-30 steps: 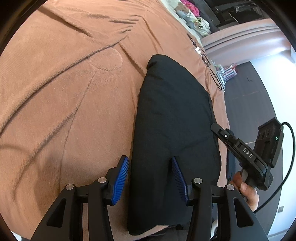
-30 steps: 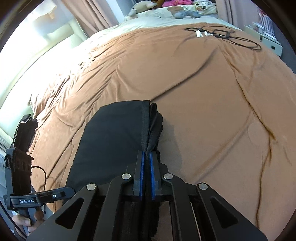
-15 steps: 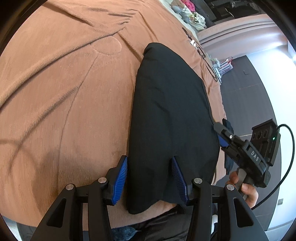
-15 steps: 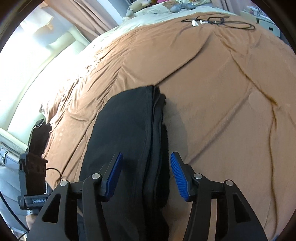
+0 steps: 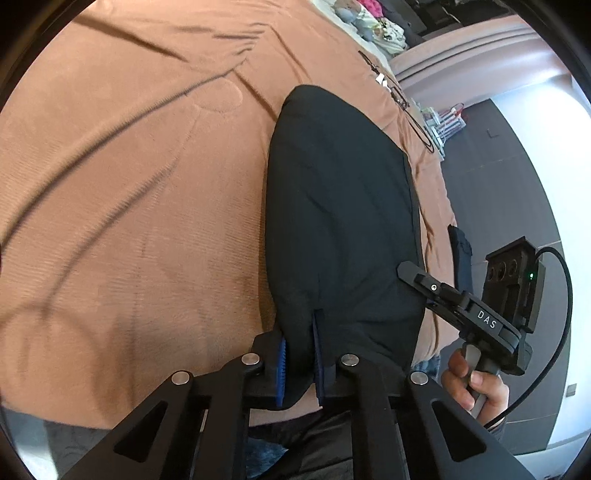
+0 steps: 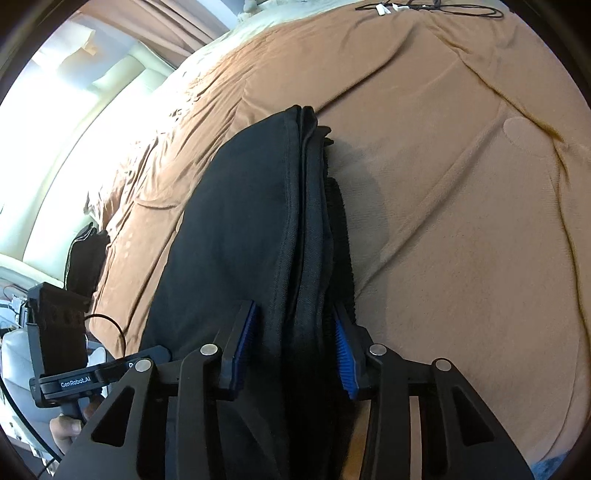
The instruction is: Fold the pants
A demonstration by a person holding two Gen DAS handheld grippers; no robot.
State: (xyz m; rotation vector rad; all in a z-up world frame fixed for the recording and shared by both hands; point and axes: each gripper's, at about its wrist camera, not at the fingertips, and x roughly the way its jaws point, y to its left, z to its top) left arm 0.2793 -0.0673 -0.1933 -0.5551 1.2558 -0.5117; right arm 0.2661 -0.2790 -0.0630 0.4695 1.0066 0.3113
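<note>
Both my grippers at near edge of folded black fabric pants on brown ribbed bedspread.
My left gripper has just closed, pinching the corner; my right gripper has been closing, half open astride the thick edge: take all layers.

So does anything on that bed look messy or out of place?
Mostly tidy. The folded black pants lie flat on the brown blanket, but along their right edge the layers do not line up; inner fabric sticks out. Loose black cables lie at the far end.

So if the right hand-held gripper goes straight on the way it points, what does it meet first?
The black pants: the right hand-held gripper, jaws just closing, already straddles their stacked edge. Past them lies the brown bedcover, probably.
</note>
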